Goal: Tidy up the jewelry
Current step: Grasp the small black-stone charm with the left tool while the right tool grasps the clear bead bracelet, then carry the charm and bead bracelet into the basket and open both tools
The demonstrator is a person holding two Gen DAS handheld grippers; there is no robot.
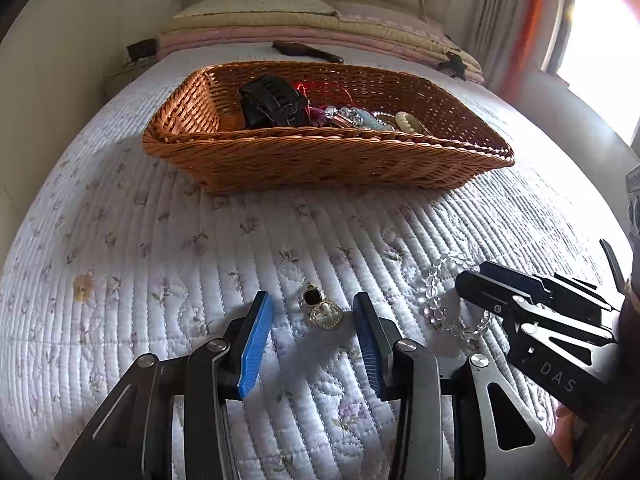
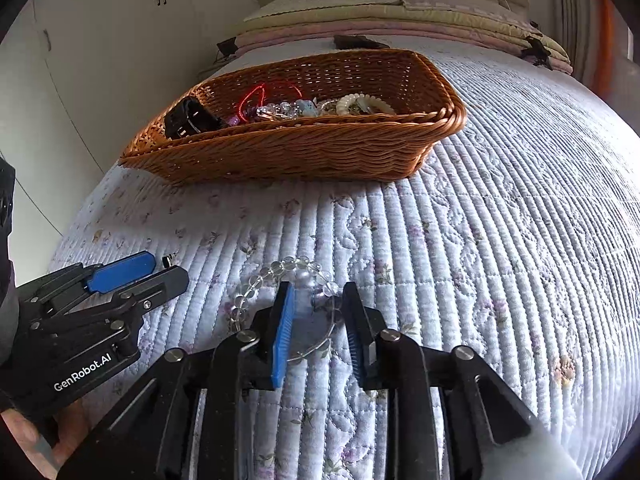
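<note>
Quilted floral bedspread (image 1: 168, 240) underlying both tongs, bare between their tips and the wicker basket (image 1: 320, 168) ahead.

Left gripper (image 1: 312, 312): blue pads spread wide, straddling two gold-rimmed earrings (image 1: 322, 308) — one dark-centred, one pale — lying together on the quilt, neither pad touching them; open quilt to the left of the tongs.

Right gripper (image 2: 318, 300): pads apart, lowered over a clear bead bracelet (image 2: 280, 268) lying flat; beaded arc just beyond the tips, its thin rear strand passing between the fingers; contact not discernible. Wide free quilt to the right, up to the bed's edge.

Basket well ahead of both tongs, near rim low, holding a black hair claw (image 1: 276, 102), red cord (image 2: 260, 94), beads and a cream coil tie (image 2: 364, 104).
</note>
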